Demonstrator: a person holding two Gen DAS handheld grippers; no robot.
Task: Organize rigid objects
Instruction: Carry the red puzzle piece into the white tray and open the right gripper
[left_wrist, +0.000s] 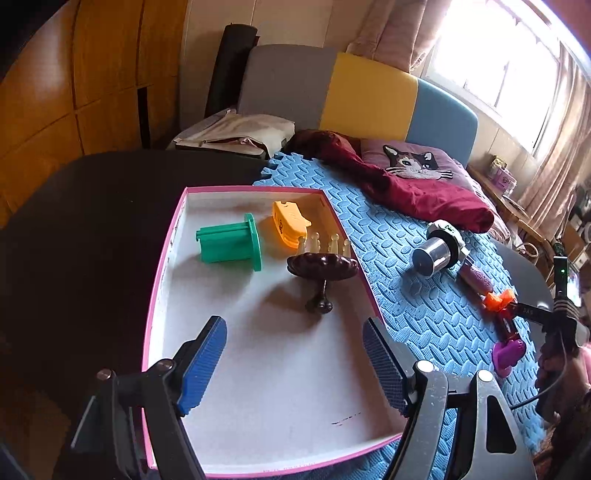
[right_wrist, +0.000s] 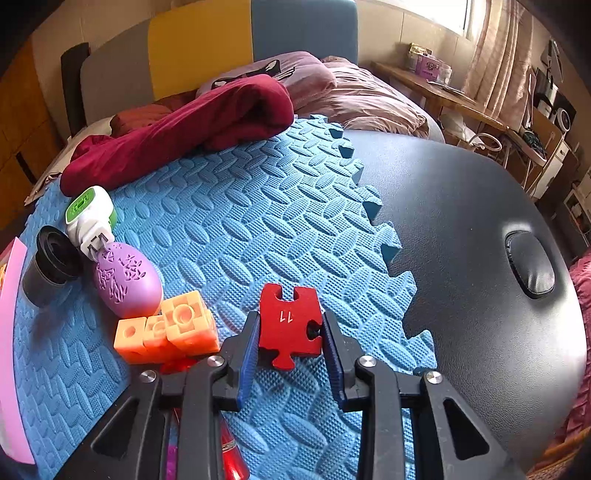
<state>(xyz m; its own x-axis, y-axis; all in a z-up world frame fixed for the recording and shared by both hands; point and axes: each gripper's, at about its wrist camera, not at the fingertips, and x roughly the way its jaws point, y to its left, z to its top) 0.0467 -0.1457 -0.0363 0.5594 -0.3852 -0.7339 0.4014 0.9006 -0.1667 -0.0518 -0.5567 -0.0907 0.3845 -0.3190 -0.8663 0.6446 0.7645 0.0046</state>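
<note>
In the right wrist view, the right gripper (right_wrist: 290, 338) is sitting at lower centre of the frame, its two blue-padded fingers (right_wrist: 248, 354) pressing against the sides of a red puzzle piece (right_wrist: 290, 325) stamped "11", which it is clamping over the blue foam mat (right_wrist: 258, 221). Just left of it, a cluster of orange blocks (right_wrist: 168, 330) is lying on the mat, touching a purple perforated egg (right_wrist: 125, 278). Above the egg, a white and green plug-in device (right_wrist: 90, 218) is resting with its prongs against it, and a black cylinder (right_wrist: 50, 266) is lying at the left edge. A crimson blanket (right_wrist: 177, 129) is bunching across the upper left.

In the left wrist view, the left gripper (left_wrist: 295, 354) is hovering at the bottom of the frame over a pink-rimmed box (left_wrist: 162, 266), its jaws standing wide apart with nothing between them. Inside the box, toward the upper centre, a green flanged piece (left_wrist: 229, 245) is lying on its side beside an orange block (left_wrist: 290, 223), with a dark brown pedestal dish (left_wrist: 321, 271) standing just right of them and small pale pegs (left_wrist: 325, 243) behind it.
</note>
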